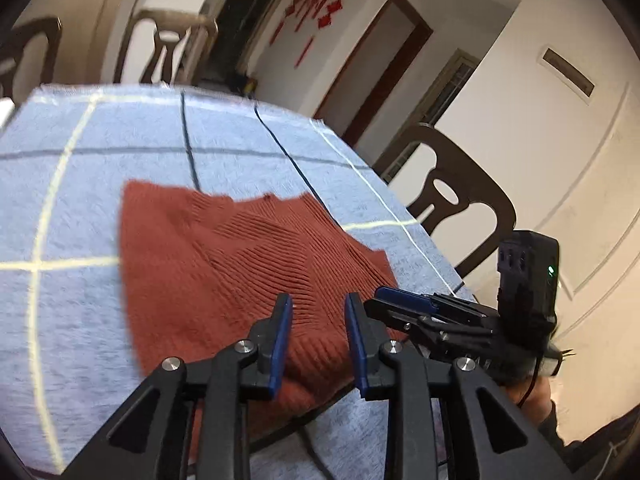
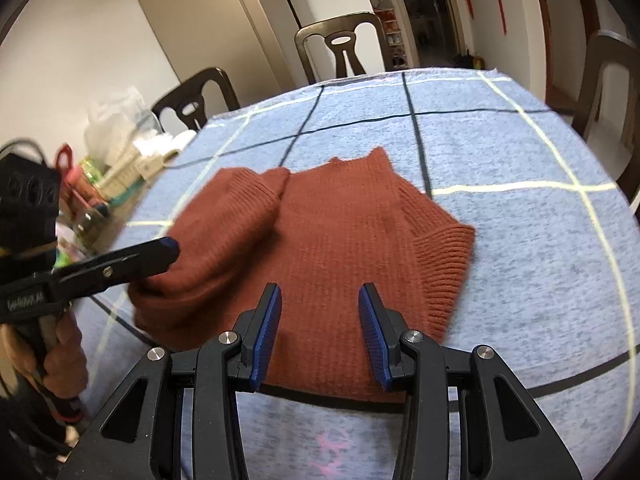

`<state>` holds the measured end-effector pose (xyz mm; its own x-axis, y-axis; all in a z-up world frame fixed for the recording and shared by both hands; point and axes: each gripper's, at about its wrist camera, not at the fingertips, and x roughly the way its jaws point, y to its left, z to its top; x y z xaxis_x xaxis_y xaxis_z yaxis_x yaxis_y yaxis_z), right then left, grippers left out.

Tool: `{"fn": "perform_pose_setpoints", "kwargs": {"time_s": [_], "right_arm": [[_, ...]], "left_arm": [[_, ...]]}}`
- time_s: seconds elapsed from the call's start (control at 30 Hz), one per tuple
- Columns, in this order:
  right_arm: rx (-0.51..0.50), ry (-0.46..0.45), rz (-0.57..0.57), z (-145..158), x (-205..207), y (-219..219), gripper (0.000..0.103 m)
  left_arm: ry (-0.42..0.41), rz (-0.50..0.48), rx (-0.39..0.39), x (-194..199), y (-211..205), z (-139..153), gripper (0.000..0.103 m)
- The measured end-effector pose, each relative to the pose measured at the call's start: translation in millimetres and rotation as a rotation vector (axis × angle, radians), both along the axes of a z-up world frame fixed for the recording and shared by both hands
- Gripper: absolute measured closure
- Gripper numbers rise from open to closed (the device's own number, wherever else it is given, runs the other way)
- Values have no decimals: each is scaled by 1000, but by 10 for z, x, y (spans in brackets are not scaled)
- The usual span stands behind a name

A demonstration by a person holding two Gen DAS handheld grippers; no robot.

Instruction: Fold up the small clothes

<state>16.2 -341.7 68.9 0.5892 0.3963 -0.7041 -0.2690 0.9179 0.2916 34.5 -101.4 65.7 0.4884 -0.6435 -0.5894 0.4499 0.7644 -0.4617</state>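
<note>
Chairs (image 2: pixel 340 46) ring the blue-clothed table (image 2: pixel 520 240); clutter (image 2: pixel 116 160) crowds its left edge.

My left wrist camera looks forward and down along its own fingers, close over the near edge of the rust sweater (image 1: pixel 224 256), with the sweater's right side and the chair (image 1: pixel 460 204) beyond it in view. My right wrist camera sits just as close at the sweater's (image 2: pixel 340 248) near hem, facing its collar and the far chairs. Both views share the sweater and the blue checked cloth (image 1: pixel 72 184) — each also catches the other gripper beside the sweater.
</note>
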Motion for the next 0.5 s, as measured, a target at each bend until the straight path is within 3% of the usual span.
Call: {"fn": "perform_pose_setpoints", "kwargs": {"time_s": [0.13, 0.23, 0.37, 0.5], "right_arm": [[98, 8, 21, 46, 25, 23, 56], [200, 46, 60, 33, 90, 100, 54], [289, 126, 119, -35, 236, 291, 54], [320, 203, 134, -178, 400, 434, 54]], "left_arm": [[-34, 119, 60, -24, 309, 14, 67], [8, 188, 105, 27, 491, -132, 67], [44, 191, 129, -1, 523, -312, 67], [26, 182, 146, -50, 452, -351, 66]]}}
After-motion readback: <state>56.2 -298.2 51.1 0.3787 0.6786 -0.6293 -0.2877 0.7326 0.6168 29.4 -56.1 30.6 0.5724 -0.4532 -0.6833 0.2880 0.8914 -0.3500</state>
